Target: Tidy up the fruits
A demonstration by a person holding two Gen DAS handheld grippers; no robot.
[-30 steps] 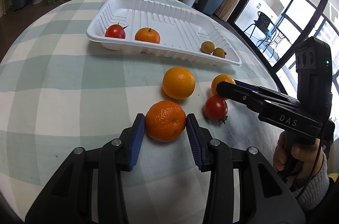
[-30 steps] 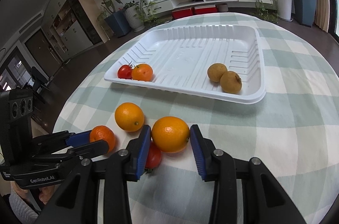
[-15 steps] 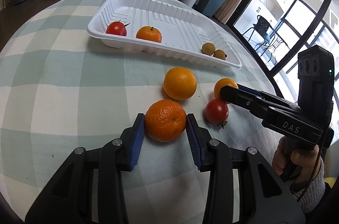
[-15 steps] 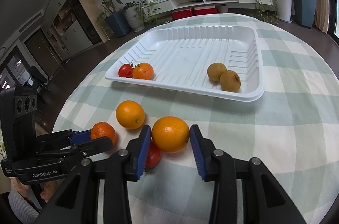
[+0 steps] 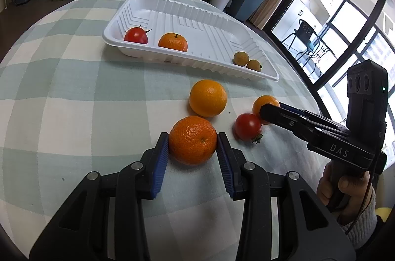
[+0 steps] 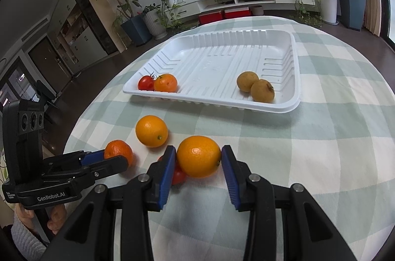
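Orange and pebbly-skinned, the mandarin sits on the checked tablecloth between the blue pads of the left gripper, which are pressed to its sides at about its widest girth; the right gripper is likewise clamped on a smoother orange, with a red tomato tucked against its left pad. Both fruits look still down on the cloth, so the step in hand is likely the lift toward the white tray. To do it well, each hand should rise straight up before swinging across, since the right lift could nudge that tomato and set it rolling. A third orange lies just beyond the mandarin, in the path to the tray, so clear it in height. In the tray, a tomato and a small mandarin sit at the left end, two brown fruits at the right; sorting by kind suggests placing the held mandarin beside its like, and setting it down gently so it does not roll
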